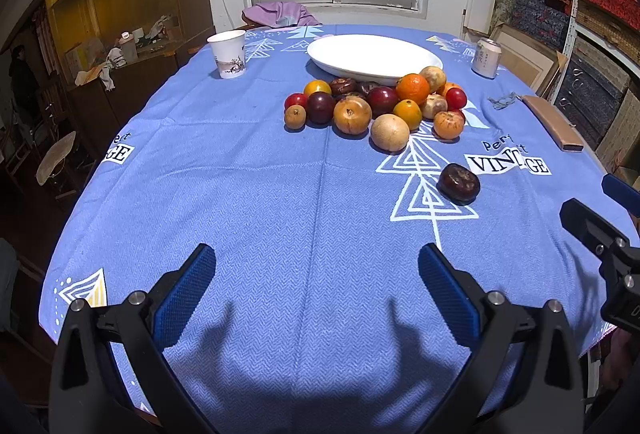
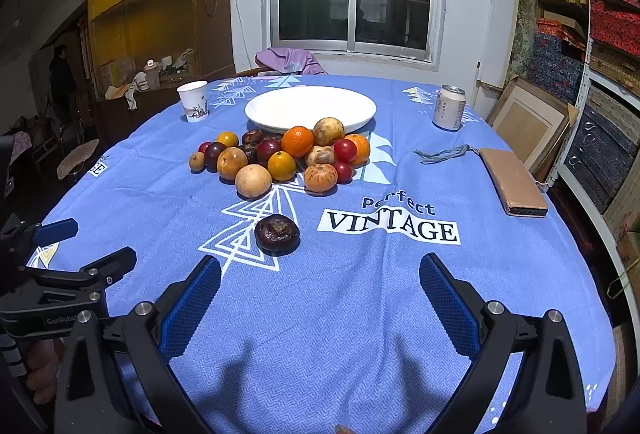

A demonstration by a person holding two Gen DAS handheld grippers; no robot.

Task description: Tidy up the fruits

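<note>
Fruit pile (image 1: 376, 106) heaped mid-desk just before white plate (image 1: 374, 56), spread widest left to right, one dark fruit (image 1: 458, 183) apart on the near right, flattened, dimpled top facing up; left claw (image 1: 316, 294) spread wide, empty, above blue tablecloth (image 1: 240, 194). From right wrist: right claw (image 2: 320, 298) likewise wide open, gripping nothing, dark fruit just beyond its left finger (image 2: 192, 308), pile farther off, plate behind, can (image 2: 449, 107) and paper cup (image 2: 193, 101) at either flank.
</note>
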